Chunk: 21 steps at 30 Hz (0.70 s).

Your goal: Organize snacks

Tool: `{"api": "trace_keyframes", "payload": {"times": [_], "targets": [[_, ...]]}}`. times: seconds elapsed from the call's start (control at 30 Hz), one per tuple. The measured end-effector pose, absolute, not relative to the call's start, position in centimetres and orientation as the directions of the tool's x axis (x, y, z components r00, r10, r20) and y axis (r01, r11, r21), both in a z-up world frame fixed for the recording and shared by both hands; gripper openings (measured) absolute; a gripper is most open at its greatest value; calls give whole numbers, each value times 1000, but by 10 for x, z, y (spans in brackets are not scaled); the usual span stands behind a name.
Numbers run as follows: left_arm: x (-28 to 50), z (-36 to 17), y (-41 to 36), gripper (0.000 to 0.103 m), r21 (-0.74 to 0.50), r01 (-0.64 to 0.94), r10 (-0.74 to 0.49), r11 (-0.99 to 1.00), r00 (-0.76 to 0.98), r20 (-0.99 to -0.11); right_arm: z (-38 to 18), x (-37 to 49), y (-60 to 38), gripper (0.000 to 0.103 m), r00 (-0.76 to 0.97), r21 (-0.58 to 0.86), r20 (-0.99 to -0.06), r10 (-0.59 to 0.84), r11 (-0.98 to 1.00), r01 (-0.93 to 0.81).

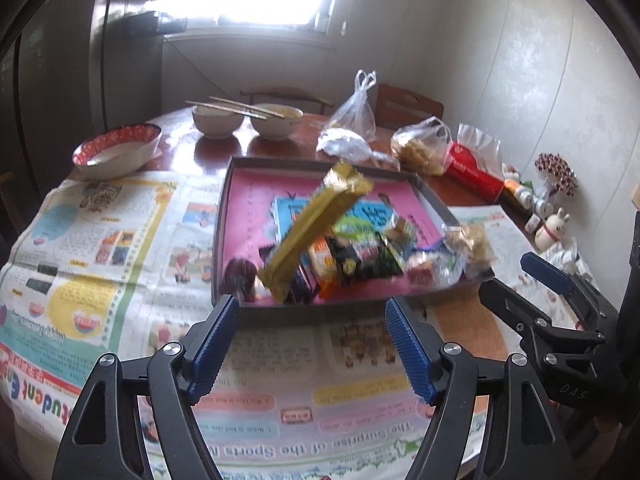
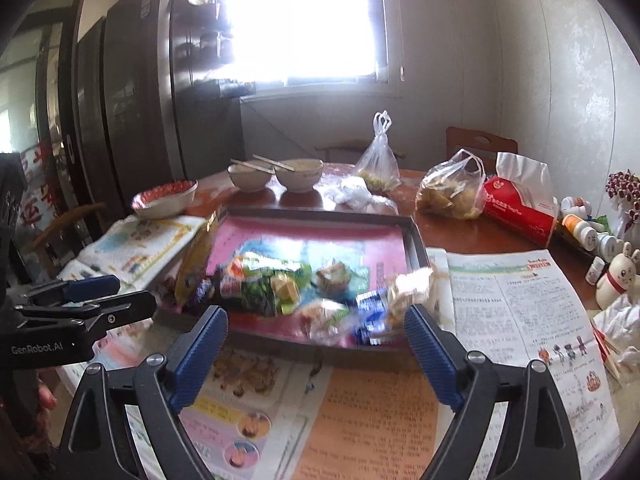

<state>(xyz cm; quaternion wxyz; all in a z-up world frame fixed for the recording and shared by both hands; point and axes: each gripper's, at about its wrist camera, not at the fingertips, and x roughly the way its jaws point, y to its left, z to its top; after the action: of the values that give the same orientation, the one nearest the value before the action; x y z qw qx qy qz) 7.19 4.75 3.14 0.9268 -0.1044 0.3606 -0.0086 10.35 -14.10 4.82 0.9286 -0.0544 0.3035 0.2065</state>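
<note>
A dark tray [image 1: 224, 216] with a pink lining sits on newspaper and holds a loose pile of wrapped snacks [image 1: 360, 256]. A long gold snack bar [image 1: 316, 228] stands tilted and blurred over the pile's left side. A clear-wrapped snack [image 1: 468, 248] is blurred at the tray's right rim. My left gripper [image 1: 311, 306] is open just short of the tray's near rim, with nothing between its fingers. My right gripper [image 2: 316, 314] is also open and empty before the tray [image 2: 416, 248]. The snack pile [image 2: 272, 284], gold bar [image 2: 196, 264] and clear-wrapped snack [image 2: 412, 284] lie beyond its fingertips.
Newspaper [image 1: 100, 248] covers the near table. Behind the tray are a red-patterned bowl [image 1: 120, 152], two bowls with chopsticks [image 1: 248, 120], plastic bags [image 1: 424, 148] and a red tissue pack [image 2: 520, 208]. Small bottles and a rabbit figurine [image 2: 616, 276] stand right. Chairs sit behind.
</note>
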Motion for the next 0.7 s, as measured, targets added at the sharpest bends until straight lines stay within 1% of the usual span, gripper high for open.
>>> {"api": "trace_keyframes", "payload": {"times": [0.3,0.47,0.7], "targets": [[58,15,34,77,-210,-61,-105,976,713,-694,37,93,-154,90,713,61,-621,325,927,-369],[54,8,31,77,-219,-55,-120,974,698,-706,33,92,-158,90,708,56,-637,306,934,-353],[50,9,31,77,-211,-66,-105,975,702,-705,32,87,-160,90,713,50,-635,299,936,-349]]}}
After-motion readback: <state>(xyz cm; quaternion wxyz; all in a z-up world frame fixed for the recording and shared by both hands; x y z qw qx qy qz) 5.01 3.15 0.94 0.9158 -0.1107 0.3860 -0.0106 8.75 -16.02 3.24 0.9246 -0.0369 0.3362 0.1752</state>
